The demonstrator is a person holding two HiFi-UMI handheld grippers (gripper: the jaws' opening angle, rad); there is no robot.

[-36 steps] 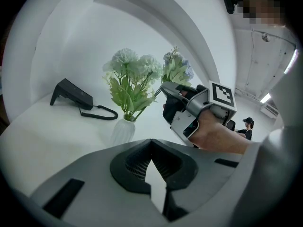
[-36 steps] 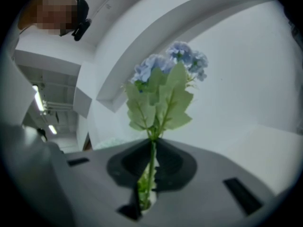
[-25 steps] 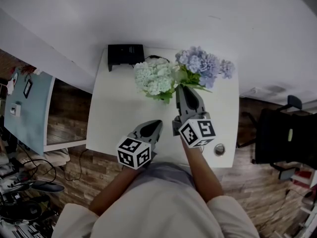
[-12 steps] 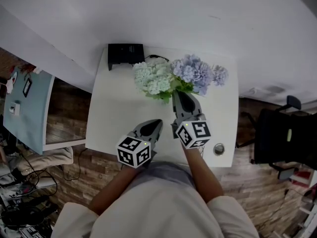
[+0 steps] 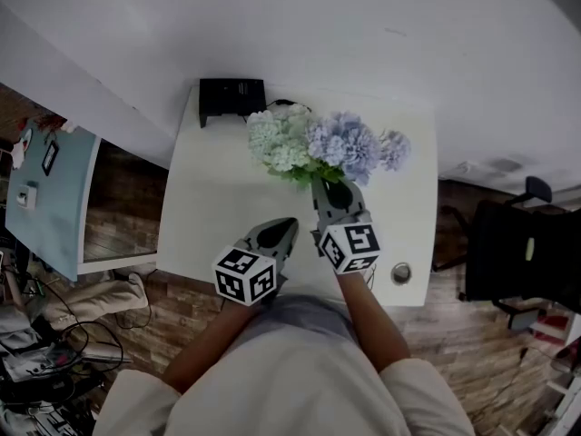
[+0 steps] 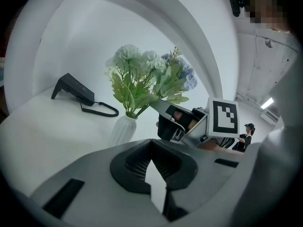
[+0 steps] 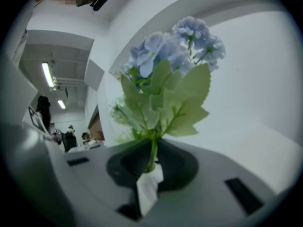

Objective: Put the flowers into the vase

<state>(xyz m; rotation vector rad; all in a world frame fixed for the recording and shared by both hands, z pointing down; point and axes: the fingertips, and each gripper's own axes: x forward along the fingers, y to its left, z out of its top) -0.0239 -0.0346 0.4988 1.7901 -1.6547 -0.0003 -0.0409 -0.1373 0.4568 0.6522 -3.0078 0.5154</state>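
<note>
right claw [image 7: 149, 182] clamped on the blue flowers [image 5: 349, 145] stem, just right of the vase [image 6: 124, 129] | left claw [image 6: 158, 193] shut, empty, well short of the vase | risk imo: stem snags the pale bunch [image 5: 277, 143] in the vase, misses the neck, tips the vase over on the counter [image 5: 209, 216]

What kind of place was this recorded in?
Probably an office or lab workroom: a small white table against a plain white wall, a black office chair on wood-look flooring, and ceiling strip lights above other people in the background.
</note>
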